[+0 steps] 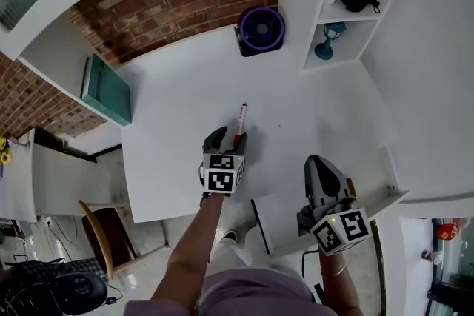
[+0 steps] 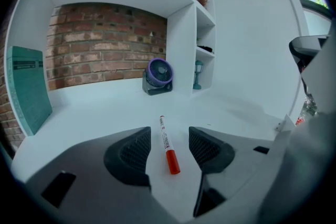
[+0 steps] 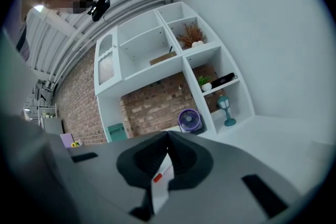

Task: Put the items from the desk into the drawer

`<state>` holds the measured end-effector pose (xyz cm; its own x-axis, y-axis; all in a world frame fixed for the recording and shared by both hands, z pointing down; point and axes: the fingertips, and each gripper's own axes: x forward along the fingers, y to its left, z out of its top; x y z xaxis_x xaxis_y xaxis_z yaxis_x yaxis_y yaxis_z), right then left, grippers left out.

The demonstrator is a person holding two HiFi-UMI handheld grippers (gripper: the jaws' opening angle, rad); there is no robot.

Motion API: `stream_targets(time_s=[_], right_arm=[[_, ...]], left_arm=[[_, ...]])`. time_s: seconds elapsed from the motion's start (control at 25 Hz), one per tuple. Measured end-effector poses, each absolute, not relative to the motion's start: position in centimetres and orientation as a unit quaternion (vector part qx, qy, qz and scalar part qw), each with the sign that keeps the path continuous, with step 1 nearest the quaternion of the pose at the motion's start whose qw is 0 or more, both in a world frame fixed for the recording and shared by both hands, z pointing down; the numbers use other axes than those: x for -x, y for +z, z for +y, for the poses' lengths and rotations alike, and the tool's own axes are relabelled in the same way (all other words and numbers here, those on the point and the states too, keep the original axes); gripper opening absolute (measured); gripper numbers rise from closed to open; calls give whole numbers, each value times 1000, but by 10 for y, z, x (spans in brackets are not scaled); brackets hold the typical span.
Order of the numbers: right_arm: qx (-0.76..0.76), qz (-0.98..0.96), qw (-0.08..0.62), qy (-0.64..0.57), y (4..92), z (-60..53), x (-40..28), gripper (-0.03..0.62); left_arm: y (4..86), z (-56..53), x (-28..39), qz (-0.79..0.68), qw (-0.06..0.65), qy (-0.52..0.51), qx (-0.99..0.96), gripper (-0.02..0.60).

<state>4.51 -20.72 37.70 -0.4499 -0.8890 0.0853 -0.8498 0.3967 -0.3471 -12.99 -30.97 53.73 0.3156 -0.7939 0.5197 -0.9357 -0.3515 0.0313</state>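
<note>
marker [image 2: 167,148] lengthwise toward the fan [image 2: 159,74], red cap at the near end

**Bright, soft light under heavy fisheye bending**

Even, diffuse light is flooding the white bench [image 1: 178,159], washing it almost featureless and leaving only faint, soft-edged shadows. The shelf unit [image 2: 181,55] is bowing under wide-angle distortion, and black vignetting is ringing both gripper views. The near bodies of the left hand-held gripper [image 2: 168,136] and the right hand-held gripper [image 3: 168,135] are looking soft and out of focus. The floor [image 1: 148,259] is showing dimmer in the head view.
</note>
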Motion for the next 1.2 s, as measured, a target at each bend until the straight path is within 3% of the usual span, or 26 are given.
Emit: stream_targets(time_s=[1.2], right_arm=[[525,829,44,-188,395,-211,-48,3]], left_arm=[[584,-332,124,-530,185,289,-776,160]])
